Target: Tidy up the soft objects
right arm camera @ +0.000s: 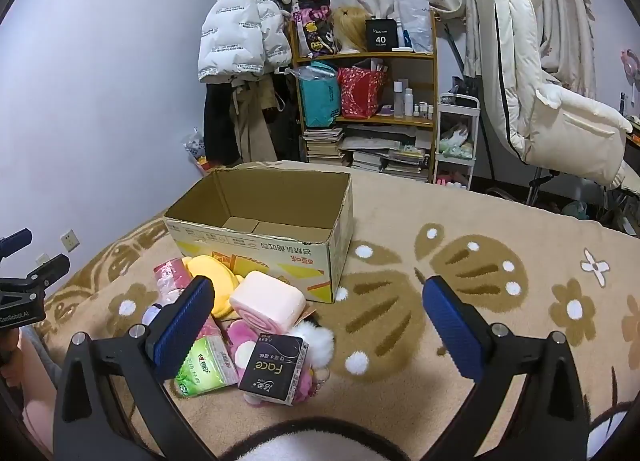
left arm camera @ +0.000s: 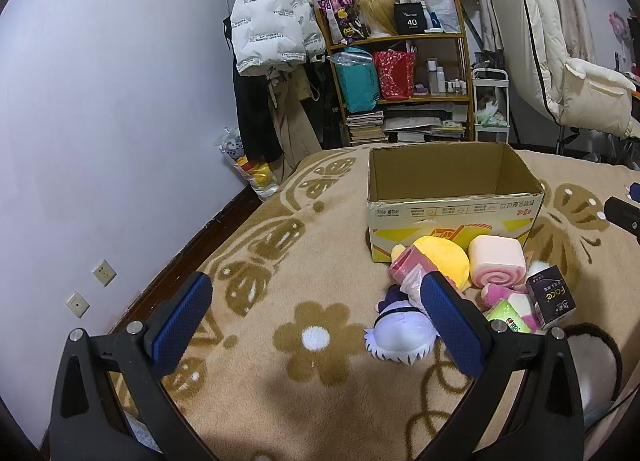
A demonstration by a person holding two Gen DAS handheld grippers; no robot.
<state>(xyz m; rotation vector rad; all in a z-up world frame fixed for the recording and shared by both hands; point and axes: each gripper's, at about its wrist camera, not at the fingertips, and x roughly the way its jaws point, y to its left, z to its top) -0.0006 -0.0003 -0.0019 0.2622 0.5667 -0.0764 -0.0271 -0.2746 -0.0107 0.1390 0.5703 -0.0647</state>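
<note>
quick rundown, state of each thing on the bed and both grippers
cardboard box: open-topped, empty, upright
pink swirl-roll plush: on the blanket, outside the box
yellow plush: against the box front
black tissue pack: atop the pile
green tissue pack: lying flat
left gripper: open, empty
right gripper: open, empty

A cardboard box point(right arm camera: 260, 237) stands open on a blanket-covered bed point(right arm camera: 460, 301). Heaped against the box's near side lie soft toys: a round cushion point(right arm camera: 212, 281), a roll-shaped plush point(right arm camera: 268, 305) just beside it, and tissue packs point(right arm camera: 276, 369) nearest the viewer. Behind the box, past the bed's far edge, stands a shelf unit point(right arm camera: 364, 101).
</note>
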